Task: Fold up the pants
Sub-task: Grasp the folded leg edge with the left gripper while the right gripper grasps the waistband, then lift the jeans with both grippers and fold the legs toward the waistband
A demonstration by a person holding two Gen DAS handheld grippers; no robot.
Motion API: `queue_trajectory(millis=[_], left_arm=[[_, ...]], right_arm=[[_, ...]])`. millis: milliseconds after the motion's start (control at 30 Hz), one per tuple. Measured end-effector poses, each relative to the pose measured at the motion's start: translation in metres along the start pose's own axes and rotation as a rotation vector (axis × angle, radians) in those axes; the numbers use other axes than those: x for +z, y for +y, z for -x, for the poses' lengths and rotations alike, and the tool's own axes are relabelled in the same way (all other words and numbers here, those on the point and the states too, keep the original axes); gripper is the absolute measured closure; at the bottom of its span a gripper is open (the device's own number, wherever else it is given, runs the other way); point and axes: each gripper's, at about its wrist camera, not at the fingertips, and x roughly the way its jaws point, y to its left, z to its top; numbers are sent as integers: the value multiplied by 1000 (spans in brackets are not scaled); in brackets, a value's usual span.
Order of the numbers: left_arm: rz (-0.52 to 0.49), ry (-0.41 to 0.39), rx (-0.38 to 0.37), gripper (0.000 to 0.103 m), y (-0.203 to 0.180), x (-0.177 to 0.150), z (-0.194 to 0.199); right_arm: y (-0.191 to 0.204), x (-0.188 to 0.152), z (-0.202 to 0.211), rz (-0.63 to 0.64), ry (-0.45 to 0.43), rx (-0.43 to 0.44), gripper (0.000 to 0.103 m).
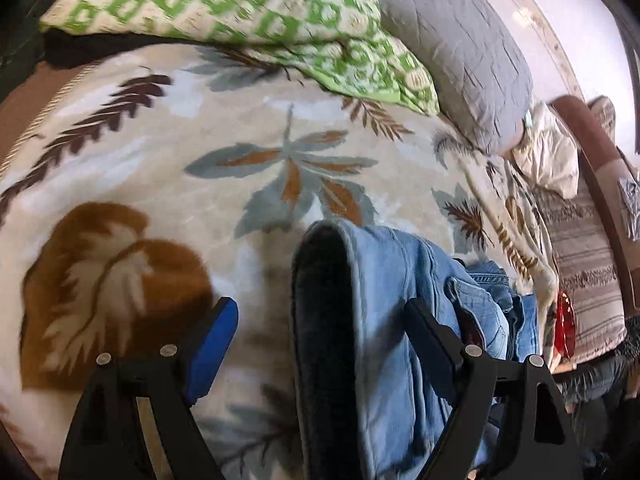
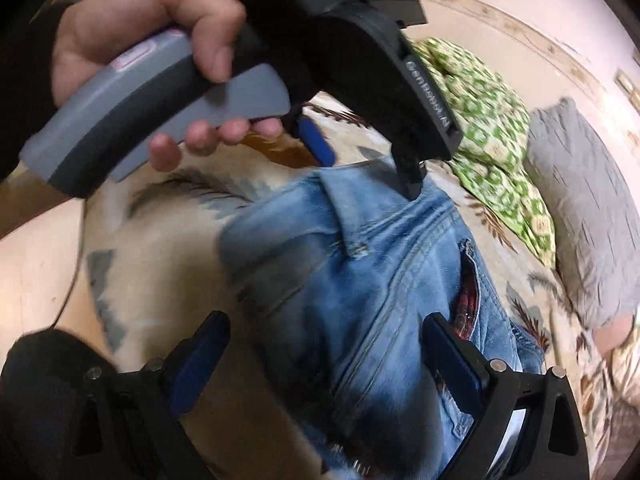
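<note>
Light blue jeans (image 1: 400, 300) lie bunched on a leaf-patterned blanket (image 1: 180, 128), with a folded edge showing a dark inside. My left gripper (image 1: 320, 320) hangs open above that edge, one blue-padded finger (image 1: 212, 344) over the blanket and the other over the denim. In the right wrist view the jeans (image 2: 340, 260) show seams and a pocket slit. My right gripper (image 2: 328, 344) stands open over them, its pads clear of the cloth. At the far end of the jeans a hand (image 2: 140, 40) holds the left gripper (image 2: 360, 164), also open.
A green-and-white patterned quilt (image 1: 240, 12) and a grey pillow (image 1: 452, 48) lie at the far side of the bed. To the right are a cream cloth (image 1: 548, 156), striped fabric (image 1: 588, 264) and something red (image 1: 566, 328). A pale wall (image 2: 540, 8) lies beyond.
</note>
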Motion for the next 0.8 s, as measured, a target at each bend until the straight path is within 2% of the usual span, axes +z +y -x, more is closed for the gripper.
queue_trajectory(millis=[100, 167, 200, 233, 267, 300, 367, 467, 800], left_arm=[[-22, 35, -12, 18, 1, 5, -14], [-41, 27, -25, 18, 2, 7, -15], [-53, 23, -28, 21, 2, 6, -15], [-64, 21, -31, 27, 2, 5, -14], [-76, 24, -48, 54, 1, 4, -13], [-88, 38, -86, 74, 0, 2, -14], [-129, 32, -71, 83, -7, -2, -13], [-174, 14, -52, 87, -18, -6, -7], [-229, -40, -15, 88, -47, -11, 29]], right_arm=[[-7, 2, -8, -53, -2, 15, 14], [-7, 3, -10, -55, -16, 11, 18], [-6, 3, -10, -55, -24, 9, 23], [-6, 3, -9, -60, -34, 10, 29], [-6, 3, -8, -66, -43, 13, 32], [-5, 5, -7, -68, -48, 17, 39], [-8, 7, -6, -84, -55, 27, 47], [-10, 8, -4, -107, -63, 33, 54], [-16, -2, 28, -175, -142, 19, 73]])
